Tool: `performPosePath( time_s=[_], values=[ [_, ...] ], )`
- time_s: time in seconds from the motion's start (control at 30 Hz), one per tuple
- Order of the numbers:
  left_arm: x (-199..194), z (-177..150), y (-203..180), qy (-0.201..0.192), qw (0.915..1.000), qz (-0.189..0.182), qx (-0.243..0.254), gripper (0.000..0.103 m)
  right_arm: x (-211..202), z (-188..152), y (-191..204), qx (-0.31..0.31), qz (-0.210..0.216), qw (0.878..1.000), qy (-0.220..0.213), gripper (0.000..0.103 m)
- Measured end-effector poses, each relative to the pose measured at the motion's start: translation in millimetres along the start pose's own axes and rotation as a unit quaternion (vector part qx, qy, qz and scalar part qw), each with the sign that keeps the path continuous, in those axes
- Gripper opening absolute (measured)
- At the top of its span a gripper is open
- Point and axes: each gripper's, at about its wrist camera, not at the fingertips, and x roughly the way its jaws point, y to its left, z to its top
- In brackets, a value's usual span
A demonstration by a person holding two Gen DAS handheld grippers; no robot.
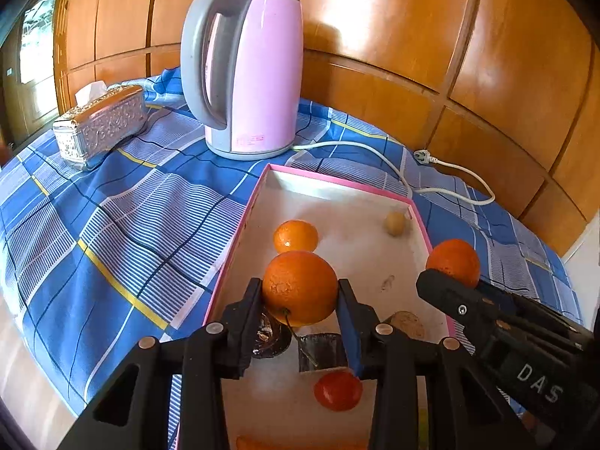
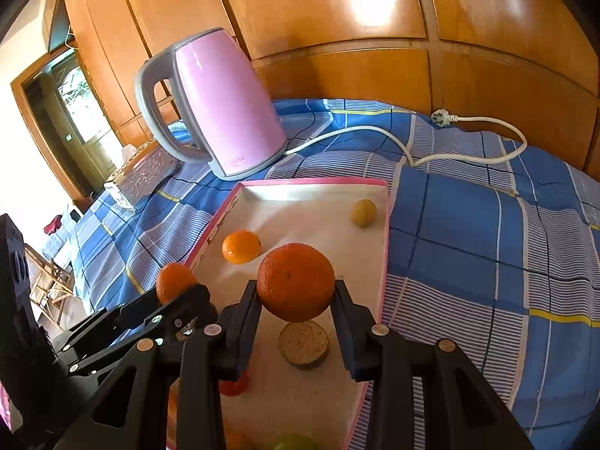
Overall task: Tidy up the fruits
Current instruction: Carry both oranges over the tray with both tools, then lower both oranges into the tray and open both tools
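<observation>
Gripping an orange point(image 1: 299, 287) between its fingers, the left hand-held gripper point(image 1: 300, 302) hangs over the pink-rimmed tray point(image 1: 240, 232). Beside it, the right hand-held gripper point(image 2: 296, 300) clamps another orange point(image 2: 295, 282) (also above the tray), near a small tangerine point(image 2: 240, 246) on the tray floor.

1. Left wrist view: looks forward and down along the left gripper point(image 1: 300, 292) from close above the near end of the tray point(image 1: 232, 240), facing the kettle point(image 1: 243, 71) and the wood wall.
2. Right wrist view: same heading, close above the tray point(image 2: 384, 247), set further right; right gripper point(image 2: 296, 292) in the foreground.
3. Shared: tray, kettle point(image 2: 217, 105), cloth point(image 1: 112, 206) point(image 2: 468, 232), cord. Each view also catches the other gripper at its edge.
</observation>
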Motion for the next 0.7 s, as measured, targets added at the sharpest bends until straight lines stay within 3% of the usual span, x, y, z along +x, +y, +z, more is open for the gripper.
performPosePath(
  time_s=[0.7],
  values=[
    [4.4,0.1,2.1,0.002,0.9999,0.003,-0.010,0.040,6.2,-1.2,-0.1,0.004,0.000,1.000,0.005,0.040]
  ],
)
